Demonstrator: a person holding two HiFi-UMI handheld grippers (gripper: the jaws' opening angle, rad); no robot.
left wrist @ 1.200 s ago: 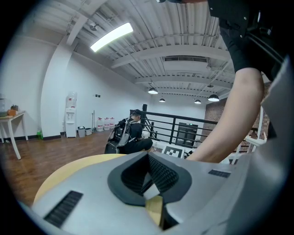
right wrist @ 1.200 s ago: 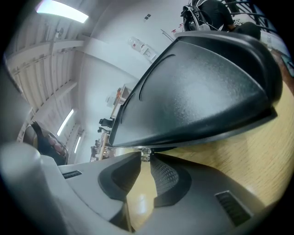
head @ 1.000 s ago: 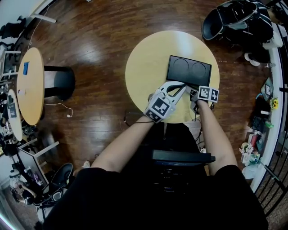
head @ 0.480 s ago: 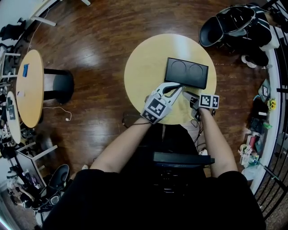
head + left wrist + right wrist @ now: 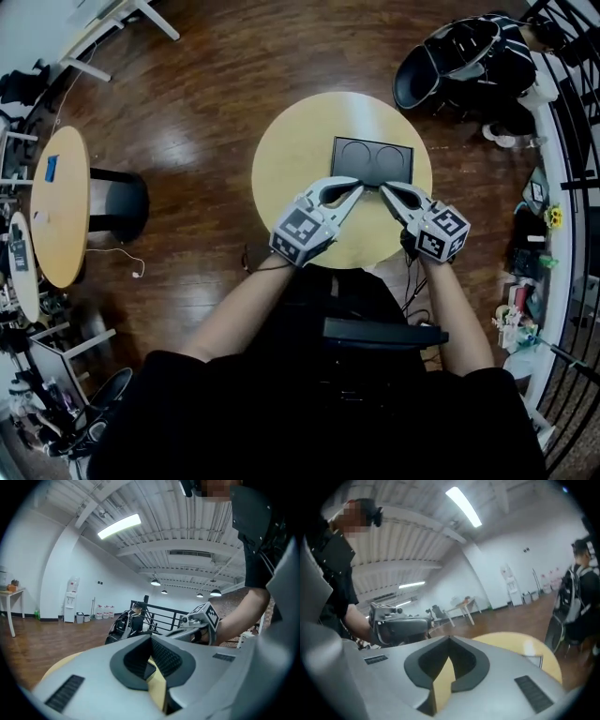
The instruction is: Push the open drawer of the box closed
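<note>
On the round table [image 5: 291, 159], the black box [image 5: 372, 159] lies just beyond both tips. Left gripper [image 5: 349, 190] and right gripper [image 5: 387, 191] angle inward toward its near edge. Both pairs of jaws are pressed together and empty, and the right's have just closed.

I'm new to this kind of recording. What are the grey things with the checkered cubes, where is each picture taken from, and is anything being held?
There is no robot here. A person holds a grey two-jaw tool in each hand: the left gripper and the right gripper. The black-and-white patterned cubes are part of them.

The head view comes from a camera on the person's head, looking down. The other two views come from a camera riding on each gripper, looking along its jaws.

On the round pale-yellow table stands a flat black box with two circles on top. From above, no drawer shows sticking out of it. Both grippers hover over the table's near side, tips toward the box.

The left jaws are together. The right jaws have just been closing and meet. Neither holds anything.
</note>
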